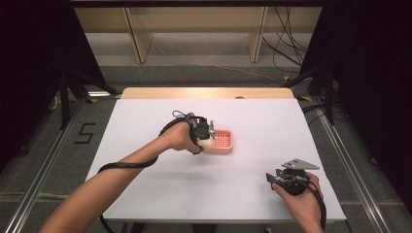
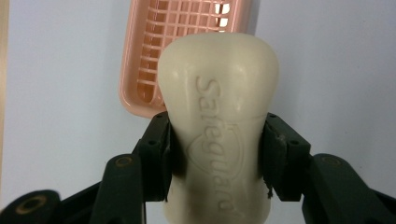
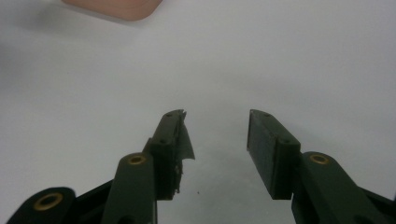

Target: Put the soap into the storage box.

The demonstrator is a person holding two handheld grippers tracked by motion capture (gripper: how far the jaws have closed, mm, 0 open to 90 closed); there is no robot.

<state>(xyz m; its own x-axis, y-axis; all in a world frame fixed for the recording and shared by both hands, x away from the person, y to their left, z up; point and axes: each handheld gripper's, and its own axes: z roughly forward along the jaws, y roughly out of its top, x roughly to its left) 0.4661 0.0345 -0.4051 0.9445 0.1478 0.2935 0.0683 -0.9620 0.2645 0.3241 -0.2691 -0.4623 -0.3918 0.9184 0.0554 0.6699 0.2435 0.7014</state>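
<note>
A cream bar of soap [image 2: 218,121] with raised lettering is pinched at its narrow waist between the black pads of my left gripper [image 2: 218,154]. Its far end hangs over the near edge of a pink slotted soap dish [image 2: 140,70]. In the high view the left gripper [image 1: 208,137] is at the left side of the pink soap dish [image 1: 224,141], mid-table, with the soap [image 1: 206,144] pale beneath it. My right gripper [image 3: 215,135] stands open over bare white table, nothing between its jaws. It rests at the near right of the table [image 1: 273,179].
The white table top [image 1: 262,121] has a wooden strip along its far edge. A corner of the pink dish [image 3: 116,8] lies at the top left of the right gripper view. Black frames, cables and wooden shelving stand beyond the table.
</note>
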